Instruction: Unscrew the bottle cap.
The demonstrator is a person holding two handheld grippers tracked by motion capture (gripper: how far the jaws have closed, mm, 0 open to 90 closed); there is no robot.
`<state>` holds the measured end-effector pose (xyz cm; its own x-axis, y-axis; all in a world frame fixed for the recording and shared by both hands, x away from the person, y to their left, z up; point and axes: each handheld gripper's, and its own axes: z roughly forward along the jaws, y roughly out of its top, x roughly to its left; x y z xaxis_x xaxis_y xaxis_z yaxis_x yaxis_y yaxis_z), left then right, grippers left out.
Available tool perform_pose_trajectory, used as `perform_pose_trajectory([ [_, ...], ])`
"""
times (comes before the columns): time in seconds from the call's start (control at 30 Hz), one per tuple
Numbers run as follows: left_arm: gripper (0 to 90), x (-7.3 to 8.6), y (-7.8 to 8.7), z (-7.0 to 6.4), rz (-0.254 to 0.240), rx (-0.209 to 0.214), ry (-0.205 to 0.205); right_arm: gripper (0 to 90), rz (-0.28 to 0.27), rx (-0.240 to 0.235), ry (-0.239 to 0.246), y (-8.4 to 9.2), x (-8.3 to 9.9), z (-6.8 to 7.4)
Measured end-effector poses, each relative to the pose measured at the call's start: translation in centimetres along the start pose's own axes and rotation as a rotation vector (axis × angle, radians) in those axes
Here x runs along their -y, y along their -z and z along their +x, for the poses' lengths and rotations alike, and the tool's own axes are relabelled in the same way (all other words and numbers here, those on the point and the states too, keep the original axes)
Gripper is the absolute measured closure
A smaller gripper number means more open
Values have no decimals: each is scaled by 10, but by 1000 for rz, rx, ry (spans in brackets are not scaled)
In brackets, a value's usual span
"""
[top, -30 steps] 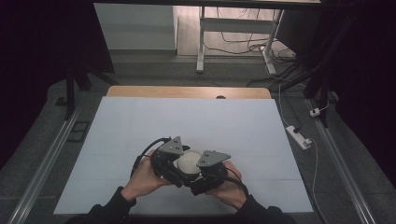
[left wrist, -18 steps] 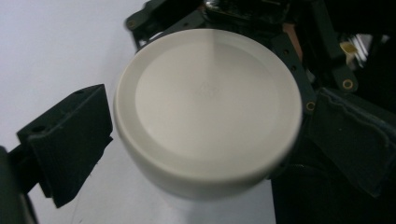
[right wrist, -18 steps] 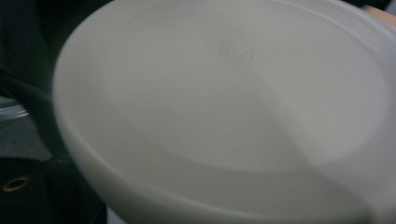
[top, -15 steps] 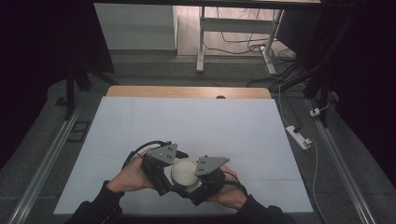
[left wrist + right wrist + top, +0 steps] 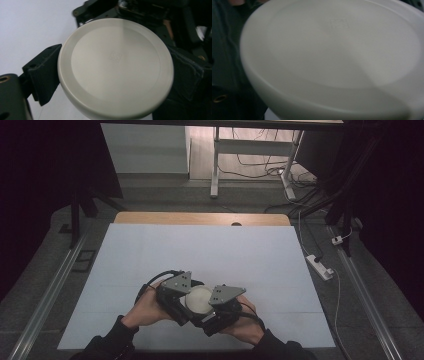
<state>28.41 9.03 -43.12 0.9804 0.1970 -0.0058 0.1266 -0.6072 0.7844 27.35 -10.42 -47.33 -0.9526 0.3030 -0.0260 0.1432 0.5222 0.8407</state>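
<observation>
Left gripper (image 5: 186, 301) clamped on white round lid (image 5: 198, 299), one jaw at lid's left rim, other at right. Lid between both grippers, above near edge of table (image 5: 200, 250). Right gripper (image 5: 209, 306) touching lid, grip unclear.

Both grippers are black and blocky. The left gripper (image 5: 181, 301) and the right gripper (image 5: 216, 312) each carry a grey three-cornered plate on top, dotted with small dark holes. A black cable loops from the back of the left one — another trails from the right one over the wrist. In the left gripper view a jaw shows as a matt black block with a ribbed inner face and small screw holes — a brass-coloured screw sits beside it. The person wears dark long sleeves.
</observation>
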Motion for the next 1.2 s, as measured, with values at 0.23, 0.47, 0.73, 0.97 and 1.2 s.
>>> perform_pose_trajectory([
  [0.23, 79, -4, -8, -2, 6, -103, 84, 60, 19, 84, -41, -1, 2, -5],
  [0.47, 79, -6, -7, -2, -10, -118, 98, 60, 21, 92, -58, -2, 3, -8],
  [0.73, 80, -8, 3, -3, -36, -139, 113, 60, 25, 92, -54, -3, 4, -8],
  [0.97, 79, -6, 11, -3, -41, -147, 118, 60, 24, 102, -63, -1, 5, -11],
  [1.2, 79, -4, 17, -6, -46, -155, 120, 60, 16, 111, -70, 2, 5, -15],
])
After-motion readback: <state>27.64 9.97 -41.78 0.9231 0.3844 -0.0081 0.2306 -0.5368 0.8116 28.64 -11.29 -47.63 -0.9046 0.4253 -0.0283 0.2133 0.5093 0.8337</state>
